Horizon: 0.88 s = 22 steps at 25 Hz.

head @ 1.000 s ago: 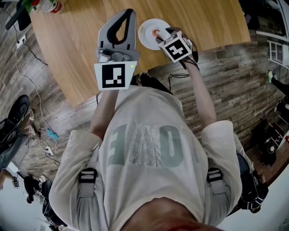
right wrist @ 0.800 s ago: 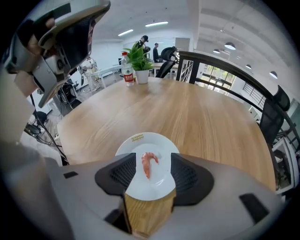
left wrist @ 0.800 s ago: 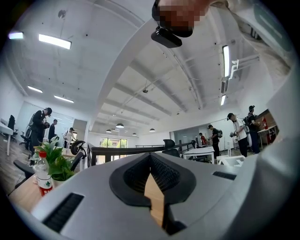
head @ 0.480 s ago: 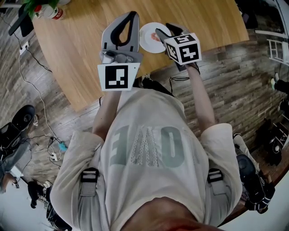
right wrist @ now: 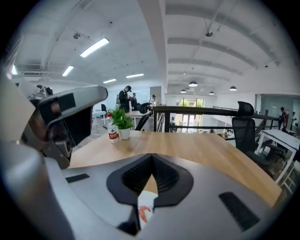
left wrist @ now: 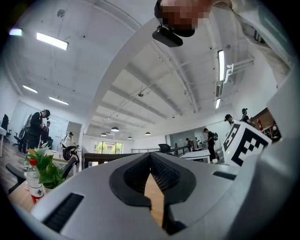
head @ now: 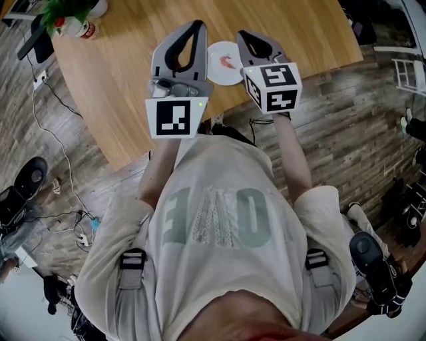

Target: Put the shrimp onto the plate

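A small orange shrimp (head: 226, 62) lies on the white plate (head: 230, 79) near the front edge of the wooden table (head: 120, 80). My right gripper (head: 241, 34) hangs above the plate's right side, shut with nothing between its jaws. Through the gap under its jaws in the right gripper view (right wrist: 151, 156) the shrimp (right wrist: 144, 213) and the plate (right wrist: 147, 198) show below. My left gripper (head: 195, 25) is held up just left of the plate, its tips together and empty. The left gripper view (left wrist: 150, 154) looks up at the ceiling.
A potted plant (head: 66, 8) and a red-labelled bottle (head: 78, 28) stand at the table's far left corner, also seen as the plant (right wrist: 121, 121) and the bottle (right wrist: 111, 131). Cables trail over the wood floor (head: 60, 153) at the left. An office chair (right wrist: 243, 126) stands beyond the table.
My right gripper has drawn back and up from the plate and its jaws have shut. The shrimp that was at its tips now lies alone on the plate. The left gripper barely moved.
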Tool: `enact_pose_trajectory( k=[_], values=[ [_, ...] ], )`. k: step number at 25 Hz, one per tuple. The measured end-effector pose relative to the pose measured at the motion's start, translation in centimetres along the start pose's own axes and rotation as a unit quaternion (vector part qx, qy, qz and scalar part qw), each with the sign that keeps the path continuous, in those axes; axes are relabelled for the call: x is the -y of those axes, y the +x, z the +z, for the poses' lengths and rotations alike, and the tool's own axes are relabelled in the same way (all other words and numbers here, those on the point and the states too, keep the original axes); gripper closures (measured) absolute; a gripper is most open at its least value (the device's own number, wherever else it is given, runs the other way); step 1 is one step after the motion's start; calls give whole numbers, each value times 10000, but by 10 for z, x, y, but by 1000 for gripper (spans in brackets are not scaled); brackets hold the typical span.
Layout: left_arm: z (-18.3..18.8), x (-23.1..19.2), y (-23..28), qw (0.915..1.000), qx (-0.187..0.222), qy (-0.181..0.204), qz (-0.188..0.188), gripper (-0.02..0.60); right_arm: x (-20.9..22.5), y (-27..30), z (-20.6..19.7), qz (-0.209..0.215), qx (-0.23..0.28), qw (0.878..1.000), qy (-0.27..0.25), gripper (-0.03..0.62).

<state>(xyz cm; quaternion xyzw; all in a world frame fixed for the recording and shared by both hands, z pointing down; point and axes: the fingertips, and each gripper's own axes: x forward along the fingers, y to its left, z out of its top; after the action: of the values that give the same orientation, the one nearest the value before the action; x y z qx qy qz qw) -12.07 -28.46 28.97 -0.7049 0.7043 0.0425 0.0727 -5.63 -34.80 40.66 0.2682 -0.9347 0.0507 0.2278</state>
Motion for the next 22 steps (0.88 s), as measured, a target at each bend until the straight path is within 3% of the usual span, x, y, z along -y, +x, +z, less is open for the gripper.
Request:
enact_pose_trajectory(
  k=[6,12,22],
  values=[
    [15,1,5,9999,26,-131,-7,572,-10,-34,68,-145,1235,9922,-31,576],
    [33,6,5,9997,175,-99,-124,572,-13,-85,118,-484,2387,9699,29,575],
    [41,13,3,9991,291,-57,-317,572,-3,-135,124,-1084,3147,9421,410,574]
  ],
)
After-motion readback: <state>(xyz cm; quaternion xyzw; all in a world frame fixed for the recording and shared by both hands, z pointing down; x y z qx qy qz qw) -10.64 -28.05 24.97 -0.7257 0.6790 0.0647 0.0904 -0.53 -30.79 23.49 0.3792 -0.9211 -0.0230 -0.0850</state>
